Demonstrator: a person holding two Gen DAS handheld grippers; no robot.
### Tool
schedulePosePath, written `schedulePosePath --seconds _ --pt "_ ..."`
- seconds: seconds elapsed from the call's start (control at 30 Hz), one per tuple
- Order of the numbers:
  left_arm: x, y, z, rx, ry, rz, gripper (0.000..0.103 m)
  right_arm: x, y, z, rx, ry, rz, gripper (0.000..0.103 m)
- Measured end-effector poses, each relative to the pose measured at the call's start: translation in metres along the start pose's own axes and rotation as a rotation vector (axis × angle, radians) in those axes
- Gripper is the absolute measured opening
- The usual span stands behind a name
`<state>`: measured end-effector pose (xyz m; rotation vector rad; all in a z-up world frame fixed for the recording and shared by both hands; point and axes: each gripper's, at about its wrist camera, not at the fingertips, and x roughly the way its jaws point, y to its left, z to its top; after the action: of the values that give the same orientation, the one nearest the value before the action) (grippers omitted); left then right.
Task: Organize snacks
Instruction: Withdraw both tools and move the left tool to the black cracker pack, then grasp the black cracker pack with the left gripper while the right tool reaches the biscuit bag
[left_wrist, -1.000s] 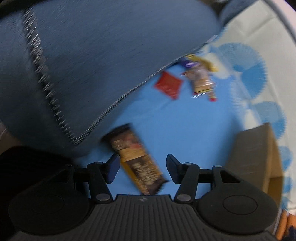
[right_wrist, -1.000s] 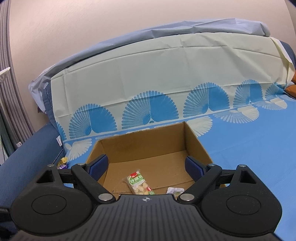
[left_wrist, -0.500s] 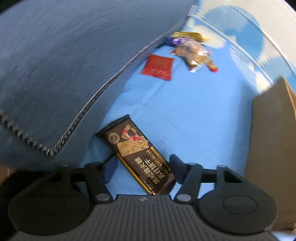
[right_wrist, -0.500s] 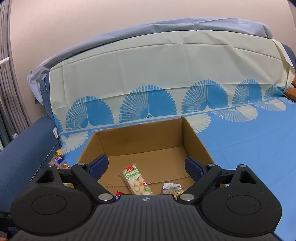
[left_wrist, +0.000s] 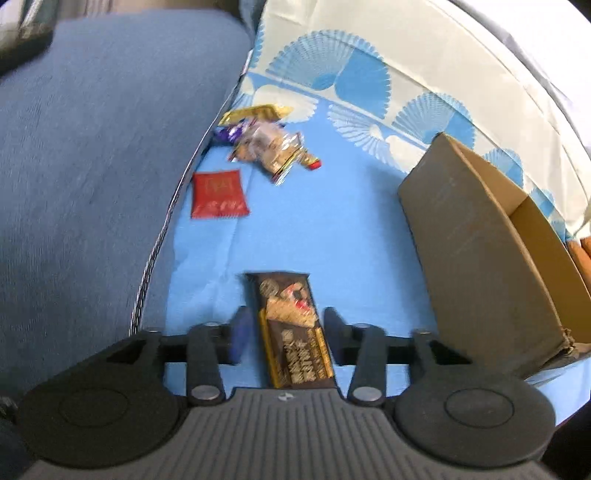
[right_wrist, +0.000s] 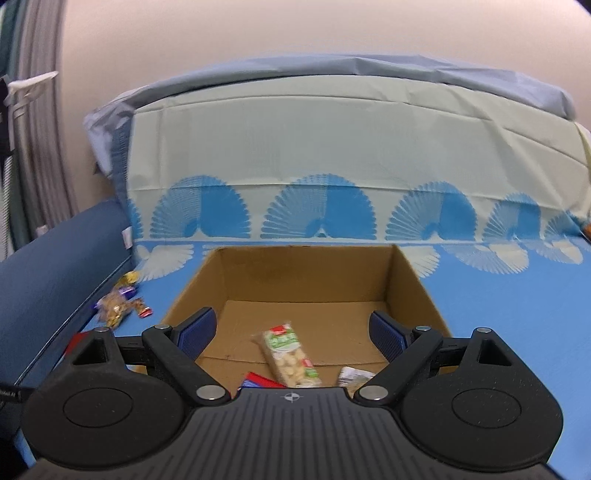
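Note:
A dark brown chocolate bar (left_wrist: 284, 295) lies on the blue cloth, lengthwise between the fingers of my left gripper (left_wrist: 286, 332). The jaws are open, with a gap showing on the left side of the bar. Farther off lie a red packet (left_wrist: 218, 194) and a small pile of wrapped snacks (left_wrist: 269, 147). The cardboard box (left_wrist: 480, 251) stands to the right. My right gripper (right_wrist: 291, 326) hovers open and empty over the near edge of the box (right_wrist: 306, 273). Inside the box lie a green-and-white snack pack (right_wrist: 290, 354), a red packet (right_wrist: 262, 380) and a silvery packet (right_wrist: 354, 376).
A dark blue sofa arm (left_wrist: 92, 166) rises along the left of the cloth, close to the snack pile (right_wrist: 118, 302). A cream cover with blue fan prints (right_wrist: 332, 166) drapes the backrest behind the box. Blue cloth (right_wrist: 517, 314) stretches to the right of the box.
The left view has rolled, so the chocolate bar now lines up straight between the left fingers instead of lying diagonally. The right gripper has drifted, bringing the snack pile at the left into view.

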<state>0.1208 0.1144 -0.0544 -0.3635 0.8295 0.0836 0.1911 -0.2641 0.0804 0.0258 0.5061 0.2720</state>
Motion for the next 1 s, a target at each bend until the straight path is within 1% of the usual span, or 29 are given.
schedulePosePath --seconds 0.03,0.1,0.17,0.23,0.37,0.43,0.5,0.53,0.57,0.67,0.77,0.87,0.93,1.0 --pt "0.002 0.0 0.001 -0.002 0.0 0.003 0.06 0.0 0.006 0.0 -0.015 0.002 0.012 0.09" --pt "0.001 -0.006 0.001 0.019 -0.016 0.007 0.083 0.002 0.017 0.002 -0.046 0.008 0.038 0.09" --pt "0.01 -0.014 0.0 0.067 0.001 0.002 0.085 0.005 0.03 0.005 -0.073 0.023 0.065 0.09" --pt "0.015 -0.024 -0.002 0.114 -0.003 0.038 0.085 0.008 0.043 0.01 -0.081 0.044 0.088 0.09" --pt "0.028 -0.032 -0.004 0.145 0.01 0.052 0.085 0.016 0.074 0.028 -0.079 0.07 0.15 0.09" --pt "0.037 -0.033 -0.004 0.152 0.027 0.07 0.081 0.024 0.093 0.039 -0.085 0.081 0.187 0.09" --pt "0.044 -0.034 -0.005 0.166 0.059 0.098 0.054 0.037 0.112 0.051 -0.091 0.099 0.226 0.09" --pt "0.045 -0.033 -0.005 0.173 0.056 0.11 0.048 0.045 0.121 0.055 -0.092 0.112 0.247 0.09" --pt "0.043 -0.032 -0.005 0.173 0.055 0.099 0.042 0.055 0.13 0.06 -0.095 0.123 0.267 0.09" --pt "0.036 -0.026 -0.003 0.155 0.079 0.075 0.041 0.088 0.16 0.069 -0.125 0.16 0.309 0.09" --pt "0.016 -0.015 -0.004 0.138 0.091 0.032 0.042 0.123 0.188 0.074 -0.147 0.196 0.331 0.09" --pt "-0.003 -0.007 -0.009 0.124 0.082 0.008 0.042 0.161 0.217 0.074 -0.165 0.236 0.353 0.09" --pt "-0.007 0.0 -0.008 0.091 0.068 -0.017 0.042 0.189 0.237 0.07 -0.194 0.262 0.357 0.09" --pt "-0.003 0.007 -0.006 0.048 0.084 -0.017 0.042 0.221 0.26 0.064 -0.235 0.295 0.352 0.09"
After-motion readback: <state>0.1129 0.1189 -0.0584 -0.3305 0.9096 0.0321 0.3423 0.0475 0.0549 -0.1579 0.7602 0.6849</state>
